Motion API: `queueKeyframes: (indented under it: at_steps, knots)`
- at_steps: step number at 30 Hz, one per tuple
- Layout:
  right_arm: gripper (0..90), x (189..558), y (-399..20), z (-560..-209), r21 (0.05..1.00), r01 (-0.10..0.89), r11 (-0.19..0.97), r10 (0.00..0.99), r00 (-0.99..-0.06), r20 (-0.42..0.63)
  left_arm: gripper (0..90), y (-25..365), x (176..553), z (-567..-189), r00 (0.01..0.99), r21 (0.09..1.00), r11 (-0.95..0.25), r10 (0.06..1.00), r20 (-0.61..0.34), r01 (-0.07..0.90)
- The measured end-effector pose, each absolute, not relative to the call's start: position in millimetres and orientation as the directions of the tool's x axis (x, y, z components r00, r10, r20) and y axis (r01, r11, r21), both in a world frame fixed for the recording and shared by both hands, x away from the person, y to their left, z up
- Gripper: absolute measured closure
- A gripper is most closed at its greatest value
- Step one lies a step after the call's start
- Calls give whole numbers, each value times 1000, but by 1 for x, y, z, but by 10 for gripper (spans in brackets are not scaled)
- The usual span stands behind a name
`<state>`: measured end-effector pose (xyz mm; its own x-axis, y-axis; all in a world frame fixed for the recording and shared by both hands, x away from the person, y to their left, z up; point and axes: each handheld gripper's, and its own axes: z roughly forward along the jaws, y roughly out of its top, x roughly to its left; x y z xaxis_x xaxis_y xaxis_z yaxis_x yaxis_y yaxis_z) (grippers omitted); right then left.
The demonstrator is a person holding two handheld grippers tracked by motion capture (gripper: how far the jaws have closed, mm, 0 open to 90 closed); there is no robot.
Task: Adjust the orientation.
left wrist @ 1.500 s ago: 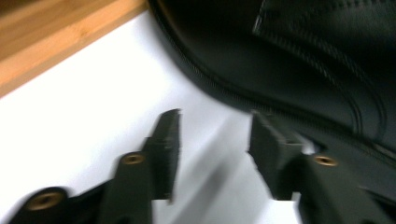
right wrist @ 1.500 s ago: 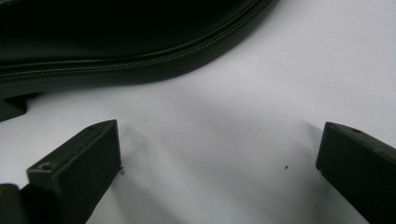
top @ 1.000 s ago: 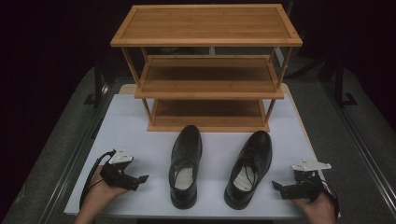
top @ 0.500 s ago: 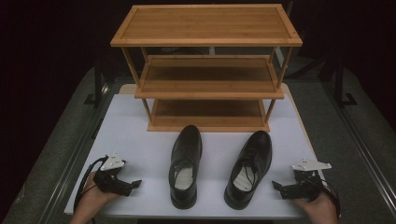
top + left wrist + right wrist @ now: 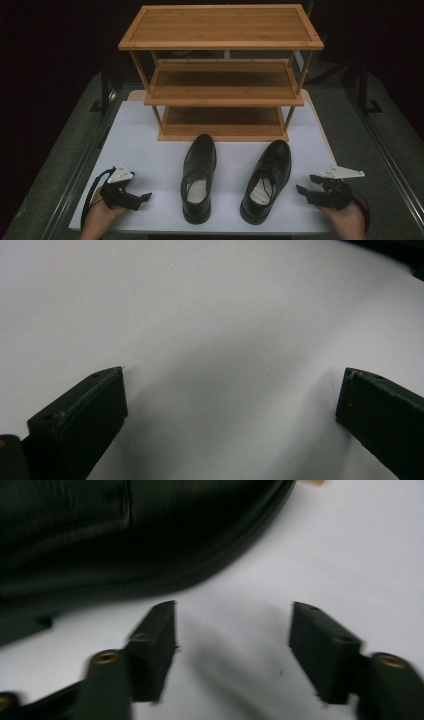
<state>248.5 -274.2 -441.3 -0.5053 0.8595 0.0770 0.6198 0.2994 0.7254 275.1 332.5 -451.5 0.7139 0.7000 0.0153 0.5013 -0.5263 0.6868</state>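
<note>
Two black leather shoes (image 5: 200,175) (image 5: 267,177) sit on the desk (image 5: 150,145) just in front of the wooden rack (image 5: 222,90), toes toward it. Right hand-held gripper (image 5: 304,191), jaws just narrowed to approx. half-open and empty, sits beside the right shoe; left hand-held gripper (image 5: 145,198) gapes empty, left of the pair. Likely moderate weight, stiff sole, smooth slippery upper: best grip probably the heel collar.

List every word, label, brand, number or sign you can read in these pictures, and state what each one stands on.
No readable text anywhere.
Left shoe: the pale insole may carry a mark, too small and blurred to read.
Right shoe: the same, nothing legible on its insole.
Wooden rack: plain wood, no label.
White tabletop: no print.
Left gripper and right gripper: no markings legible.
</note>
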Motion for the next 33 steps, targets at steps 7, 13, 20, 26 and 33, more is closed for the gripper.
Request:
queueKeyframes:
  at_steps: [7, 13, 20, 26, 33]
  knots:
    - [782, 266, -277, -423, 764, 579, 285, 855, -514, 70, 0, 333, 275, -451, 714, 685, -527, 700, 14, 503]
    - [896, 288, -274, -413, 771, 566, 291, 845, -530, 70, 0, 333, 275, -451, 715, 685, -527, 699, 13, 503]
    - [897, 316, -272, -409, 779, 561, 280, 839, -537, 85, 0, 333, 275, -452, 715, 687, -525, 700, 13, 502]
    - [898, 343, -268, -413, 771, 573, 277, 838, -536, 98, 0, 333, 275, -452, 715, 687, -525, 699, 12, 503]
    - [898, 360, -261, -422, 760, 581, 289, 826, -553, 109, 0, 333, 276, -452, 714, 688, -524, 700, 12, 502]
